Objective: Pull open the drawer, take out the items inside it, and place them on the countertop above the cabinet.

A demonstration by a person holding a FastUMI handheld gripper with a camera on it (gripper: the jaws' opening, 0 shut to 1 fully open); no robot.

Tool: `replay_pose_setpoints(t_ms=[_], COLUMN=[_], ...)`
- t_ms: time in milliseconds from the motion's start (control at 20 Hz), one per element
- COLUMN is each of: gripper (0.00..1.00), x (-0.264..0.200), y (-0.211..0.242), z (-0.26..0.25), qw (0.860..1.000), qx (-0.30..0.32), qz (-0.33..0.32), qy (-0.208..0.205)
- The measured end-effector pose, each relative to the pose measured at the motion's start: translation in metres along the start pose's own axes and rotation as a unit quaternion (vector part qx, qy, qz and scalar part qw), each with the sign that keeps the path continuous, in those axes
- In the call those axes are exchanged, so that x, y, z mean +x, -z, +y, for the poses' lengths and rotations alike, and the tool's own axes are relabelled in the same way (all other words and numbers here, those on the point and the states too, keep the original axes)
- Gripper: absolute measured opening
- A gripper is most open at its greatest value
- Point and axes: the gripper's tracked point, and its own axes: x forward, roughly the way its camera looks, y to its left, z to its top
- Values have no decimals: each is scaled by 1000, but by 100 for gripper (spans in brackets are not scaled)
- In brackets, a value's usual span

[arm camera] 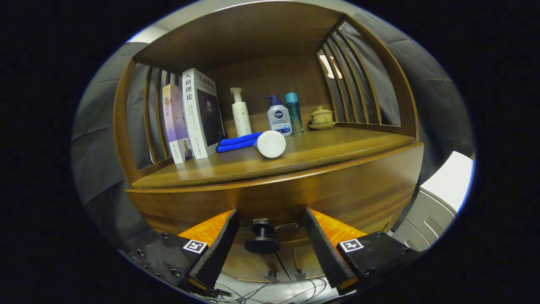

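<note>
Here the open gripper (266, 242) flanks one drawer knob (262, 238); two books (192, 116) stand above.

Cabinet (337, 185): warm brown wood, darker inside. On its countertop (320, 147): two books (192, 116), one white with a dark portrait, one pale lilac; blue cloth (238, 142); white cylinder (271, 144); white pump bottle (241, 113); white bottle with navy cap (278, 117); teal bottle (294, 112); cream lidded cup (322, 116). Below: black knob (262, 238). Gripper (270, 253): black fingers spread either side of the knob, orange backs, black-and-white square markers.

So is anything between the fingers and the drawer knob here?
Nothing visible. The open gripper has the black drawer knob in the gap between its fingers, neither finger touching it, with the drawer front just beyond.
</note>
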Motion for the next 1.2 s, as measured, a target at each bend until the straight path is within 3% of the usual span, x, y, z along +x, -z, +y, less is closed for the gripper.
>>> replay_pose_setpoints(t_ms=[350,450,1000,1200], gripper=[98,98,97,97], x=[-5,-21,-191,-228], y=[3,-15,-150,-170], z=[-9,-5,7,12], qw=[999,1000,988,986], qx=[-14,-11,-75,-53], qz=[28,7,-133,-155], qy=[20,18,-18,-30])
